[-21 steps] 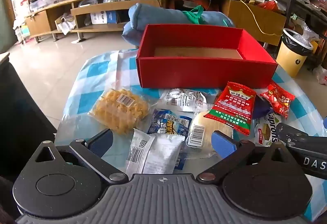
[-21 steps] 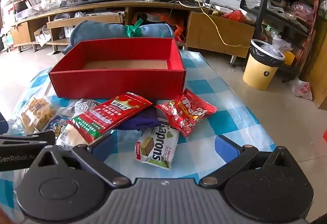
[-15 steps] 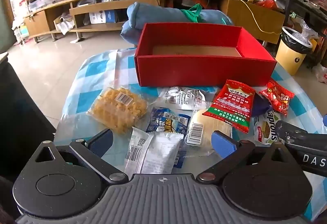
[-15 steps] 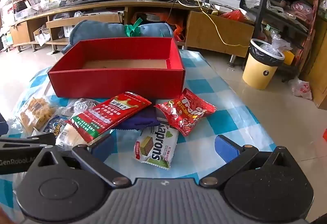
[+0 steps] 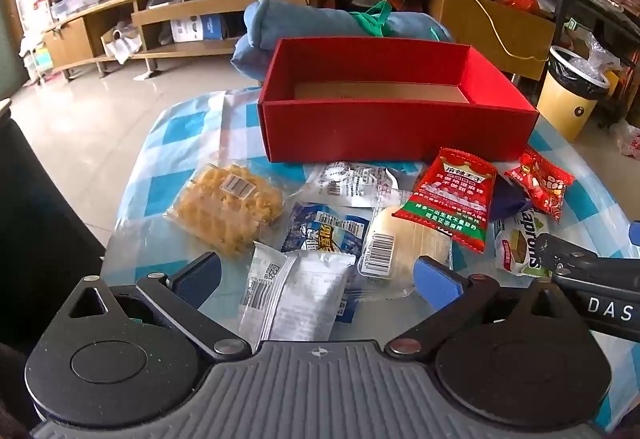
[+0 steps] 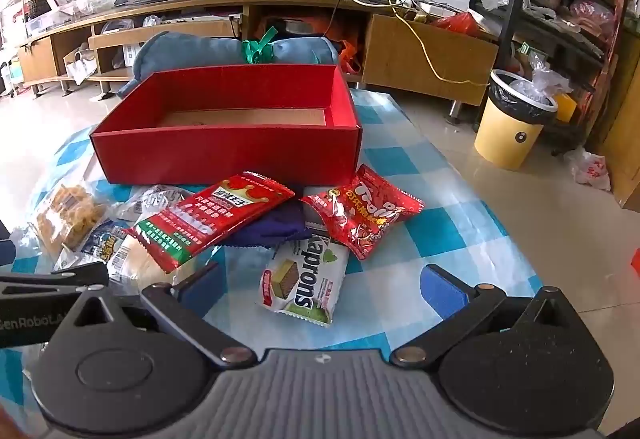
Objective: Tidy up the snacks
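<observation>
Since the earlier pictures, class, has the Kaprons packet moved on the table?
No. In the right wrist view the Kaprons packet lies as before, below the red box with its top tucked under the small red packet.

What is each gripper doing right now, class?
Left gripper: open, holding nothing, above the snack packets.
Right gripper: open, holding nothing.

So the desk has a blue-and-white checked cloth on it. A red box sits toward the far side, open top. In front of it is a loose pile of snack packets, some overlapping, with a Kaprons wafer pack lying flat nearest the front.
</observation>
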`<state>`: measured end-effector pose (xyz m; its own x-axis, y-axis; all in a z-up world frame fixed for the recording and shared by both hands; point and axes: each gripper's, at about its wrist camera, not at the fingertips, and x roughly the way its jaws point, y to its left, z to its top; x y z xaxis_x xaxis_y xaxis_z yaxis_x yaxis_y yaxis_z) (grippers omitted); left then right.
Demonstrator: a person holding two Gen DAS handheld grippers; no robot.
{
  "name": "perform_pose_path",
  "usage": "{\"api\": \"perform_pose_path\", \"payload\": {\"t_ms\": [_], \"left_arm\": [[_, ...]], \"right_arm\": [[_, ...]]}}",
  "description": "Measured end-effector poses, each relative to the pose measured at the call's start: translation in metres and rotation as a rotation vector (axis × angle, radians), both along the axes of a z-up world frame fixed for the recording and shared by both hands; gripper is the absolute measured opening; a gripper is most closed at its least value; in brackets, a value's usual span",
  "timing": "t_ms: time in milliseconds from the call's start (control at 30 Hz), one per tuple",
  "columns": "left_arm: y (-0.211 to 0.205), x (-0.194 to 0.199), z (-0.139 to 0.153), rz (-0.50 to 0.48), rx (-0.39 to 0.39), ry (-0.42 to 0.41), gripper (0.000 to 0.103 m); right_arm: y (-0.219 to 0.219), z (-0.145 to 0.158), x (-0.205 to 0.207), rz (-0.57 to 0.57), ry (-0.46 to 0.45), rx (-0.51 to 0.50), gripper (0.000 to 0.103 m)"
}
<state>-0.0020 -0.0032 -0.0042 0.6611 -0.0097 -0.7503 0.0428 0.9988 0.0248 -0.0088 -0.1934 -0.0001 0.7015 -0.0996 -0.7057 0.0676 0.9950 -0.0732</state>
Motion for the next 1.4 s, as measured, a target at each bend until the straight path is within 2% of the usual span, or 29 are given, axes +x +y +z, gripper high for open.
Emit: {"api": "perform_pose_path", "payload": {"t_ms": [633, 900, 1400], "left_arm": [[-0.001, 0.000, -0.004, -0.003, 0.002, 0.030, 0.103], [-0.005, -0.004, -0.008, -0.021, 0.004, 0.058, 0.103], [-0.003, -0.003, -0.011, -0.012, -0.014, 0.095, 0.103]], "right_arm": [[-0.001, -0.005, 0.002, -0.001, 0.036, 0.001, 0.099], [0.002, -0.013, 0.004, -0.008, 0.130, -0.030, 0.099], [0.002, -0.012, 0.003, -0.009, 0.127, -0.034, 0.099]]}}
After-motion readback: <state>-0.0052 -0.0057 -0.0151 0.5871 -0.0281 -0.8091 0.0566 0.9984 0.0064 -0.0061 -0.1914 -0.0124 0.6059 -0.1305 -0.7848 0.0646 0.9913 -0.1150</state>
